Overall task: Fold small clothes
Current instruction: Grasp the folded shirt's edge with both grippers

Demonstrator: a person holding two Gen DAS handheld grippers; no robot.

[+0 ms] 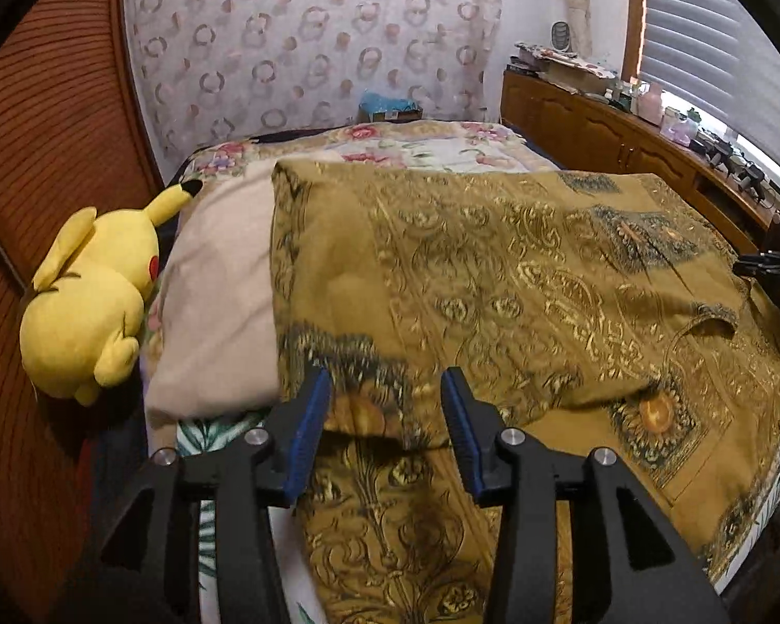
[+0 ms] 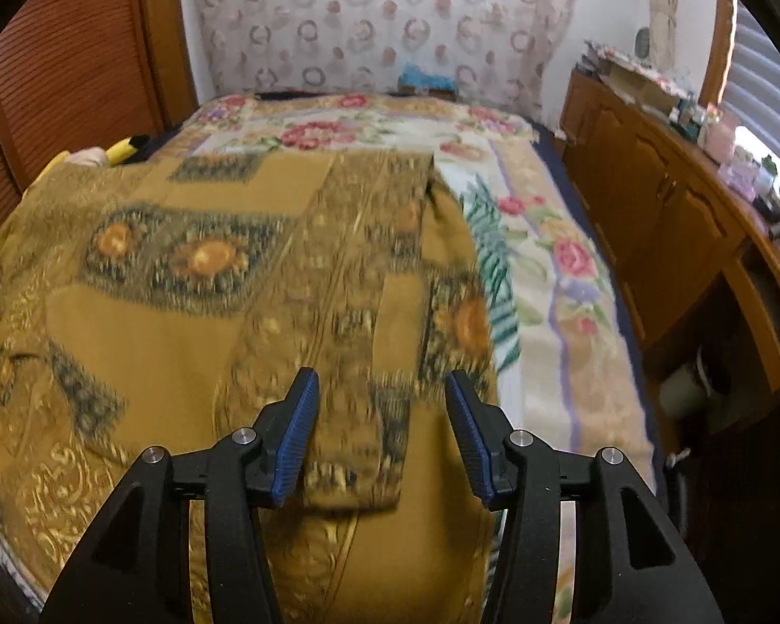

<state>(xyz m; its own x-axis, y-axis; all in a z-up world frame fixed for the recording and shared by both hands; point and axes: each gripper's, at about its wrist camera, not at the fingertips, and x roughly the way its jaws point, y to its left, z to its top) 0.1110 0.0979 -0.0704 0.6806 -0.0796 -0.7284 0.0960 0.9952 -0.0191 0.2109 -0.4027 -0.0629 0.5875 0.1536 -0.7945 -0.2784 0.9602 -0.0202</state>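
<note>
Nearest the lens in the left wrist view, the left tool stands with its blue pads parted and nothing clamped between them; the ochre patterned garment lies just beneath and ahead of it on the bed. In the right wrist view the right tool is likewise parted and empty, hovering over the same garment, with a folded strip of it running away from between the fingers toward the far edge.

The cloth lies already doubled over itself, its upper layer resting on a lower one below both tools, so a fold appears to have just been laid down and let go. The next move probably calls for a fresh grasp on the near edge or a side edge, both tools taking matching corners so the next fold lands square; the soft fabric may slump or wrinkle if taken unevenly.

Left of the left tool a pale cushion touches the garment's side, and beyond it lies a yellow plush toy. Right of the right tool a wooden cabinet runs along the bed.

No brand, label or writing can be read anywhere.
</note>
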